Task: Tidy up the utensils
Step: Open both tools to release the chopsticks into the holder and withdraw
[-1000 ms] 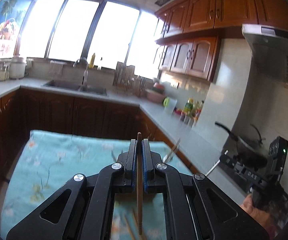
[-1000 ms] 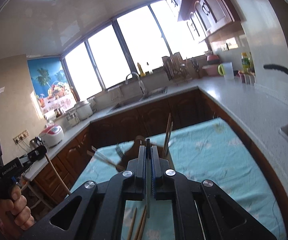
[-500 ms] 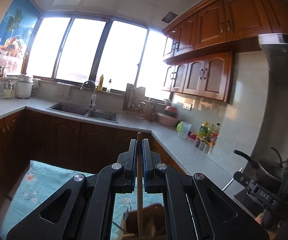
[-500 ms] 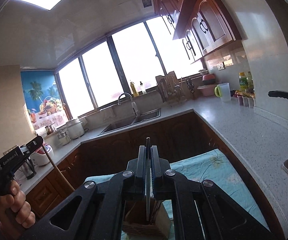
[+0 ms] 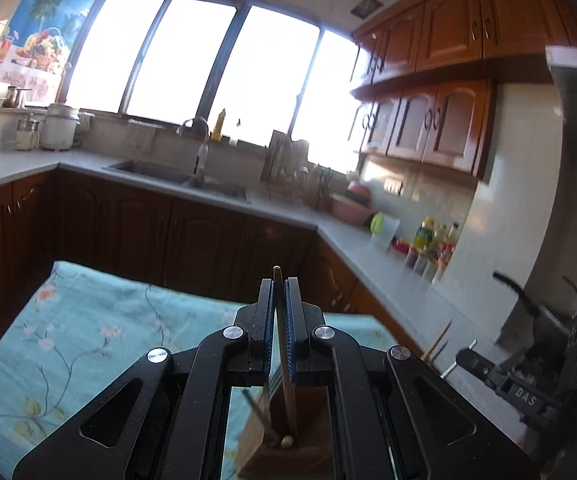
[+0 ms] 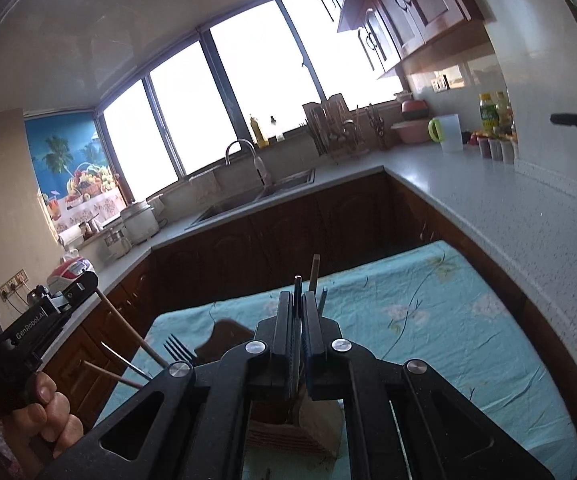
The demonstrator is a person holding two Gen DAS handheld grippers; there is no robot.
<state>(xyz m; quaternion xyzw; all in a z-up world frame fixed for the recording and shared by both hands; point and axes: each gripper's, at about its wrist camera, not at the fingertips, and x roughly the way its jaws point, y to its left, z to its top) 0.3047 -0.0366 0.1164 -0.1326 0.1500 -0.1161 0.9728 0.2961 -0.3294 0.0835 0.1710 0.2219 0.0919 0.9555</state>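
Utensils were split between the 2 hand-held grippers and a wooden holder (image 6: 288, 428) standing on the tabletop (image 6: 428, 312), nearer its left edge. The left hand-held gripper (image 5: 279, 320) was clenched on a wooden chopstick (image 5: 284, 380), whose lower end reached down into the holder. The right hand-held gripper (image 6: 297, 328) was clamped on a slim dark metal utensil (image 6: 297, 284); its type could not be told. A fork (image 6: 176, 348) and more sticks leaned out of the holder. Both held pieces looked light, stiff and thin, the metal likely slippery, so a grip near mid-shaft seemed safest. The holder probably tips easily. Open cloth lay toward the right and far edges, with room overhead.
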